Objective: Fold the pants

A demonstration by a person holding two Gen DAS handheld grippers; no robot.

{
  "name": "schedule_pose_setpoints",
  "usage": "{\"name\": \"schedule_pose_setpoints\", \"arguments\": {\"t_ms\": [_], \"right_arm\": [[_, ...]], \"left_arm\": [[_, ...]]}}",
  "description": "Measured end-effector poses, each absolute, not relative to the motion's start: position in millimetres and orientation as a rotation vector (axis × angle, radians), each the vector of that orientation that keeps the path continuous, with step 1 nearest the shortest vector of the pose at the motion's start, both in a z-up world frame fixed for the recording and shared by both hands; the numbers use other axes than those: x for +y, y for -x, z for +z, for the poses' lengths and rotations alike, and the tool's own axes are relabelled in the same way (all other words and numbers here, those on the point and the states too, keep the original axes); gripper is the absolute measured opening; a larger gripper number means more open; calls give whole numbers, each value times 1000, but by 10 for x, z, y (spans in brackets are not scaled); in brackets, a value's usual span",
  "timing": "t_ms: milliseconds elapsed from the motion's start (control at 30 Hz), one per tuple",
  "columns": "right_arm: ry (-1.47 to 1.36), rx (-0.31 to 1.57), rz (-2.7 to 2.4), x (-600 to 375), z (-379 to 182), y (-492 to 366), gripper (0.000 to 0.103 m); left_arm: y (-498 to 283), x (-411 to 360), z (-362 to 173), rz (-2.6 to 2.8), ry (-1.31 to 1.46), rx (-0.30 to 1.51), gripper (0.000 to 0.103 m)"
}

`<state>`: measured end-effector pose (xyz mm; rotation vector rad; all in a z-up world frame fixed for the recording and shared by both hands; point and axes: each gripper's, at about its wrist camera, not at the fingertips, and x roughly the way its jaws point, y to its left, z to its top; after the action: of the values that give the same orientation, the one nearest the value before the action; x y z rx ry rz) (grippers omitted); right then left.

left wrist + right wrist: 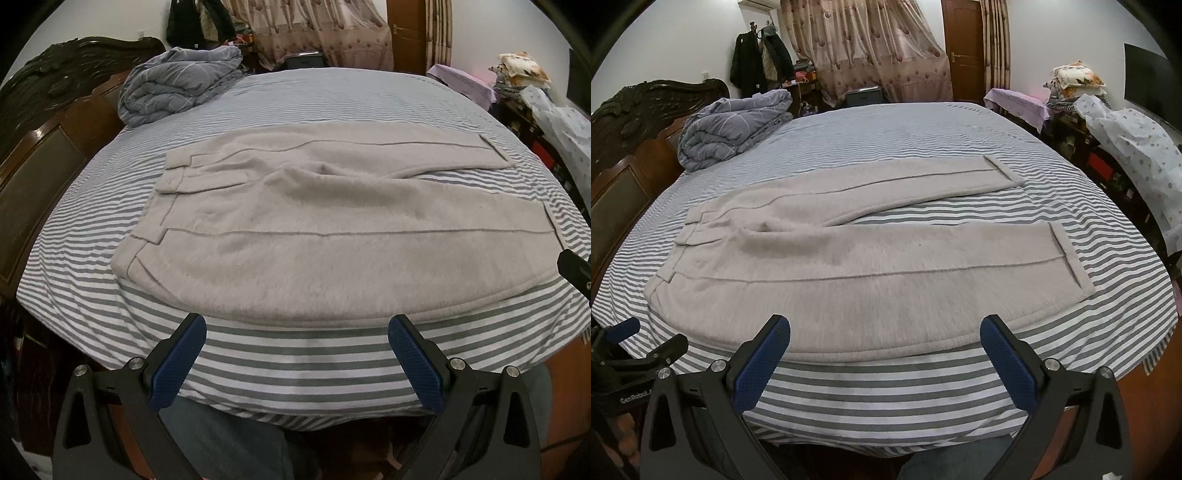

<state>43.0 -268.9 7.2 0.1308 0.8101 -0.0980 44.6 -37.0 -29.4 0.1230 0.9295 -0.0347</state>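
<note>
Crosswise, the grey fleece pants (pixel 820 273) were spread flat along the bed's near edge, waistband toward the headboard (pixel 631 147), with the left gripper (pixel 297 363) nearer the waist, the right gripper (pixel 884 363) nearer the cuffs, both held apart and empty.

1. I'm in a home bedroom.
2. Big bed (pixel 923 133) with a grey-and-white striped sheet, carved dark wooden headboard (pixel 646 110) on my left.
3. Folded grey duvet (pixel 731 125) lies at the head end.
4. Patterned curtains (pixel 868 48), a wooden door (pixel 962 48), coats on a rack (pixel 757 59) along the far wall.
5. Pillows (pixel 1075 79) stacked on cluttered furniture at right.
</note>
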Motion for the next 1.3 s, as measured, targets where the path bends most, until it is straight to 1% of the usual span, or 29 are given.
{"name": "schedule_pose_setpoints", "arguments": {"t_ms": [733,900,1033,1133,1200,1267,1300], "right_arm": [[-148,833,-89,-2692,-60,-651,102],[-191,853,-65,-2716,-163,-715,102],[-197,858,-50,-2718,-204,-763,102],[-201,867,-35,-2711,-255,-836,102],[-218,883,-33,-2716,-318,-903,102],[-241,900,-24,-2719,-384,-972,102],[-252,910,-24,-2720,-427,-1014,102]], "left_arm": [[-699,-201,-319,-29,-78,916,98],[-831,2,-326,-21,-27,911,98],[-1022,336,-317,32,9,899,98],[-1189,608,-289,76,25,886,94],[-1340,814,-258,104,40,878,88],[-1521,1035,-221,127,60,872,86],[-1618,1141,-198,131,74,868,82]]}}
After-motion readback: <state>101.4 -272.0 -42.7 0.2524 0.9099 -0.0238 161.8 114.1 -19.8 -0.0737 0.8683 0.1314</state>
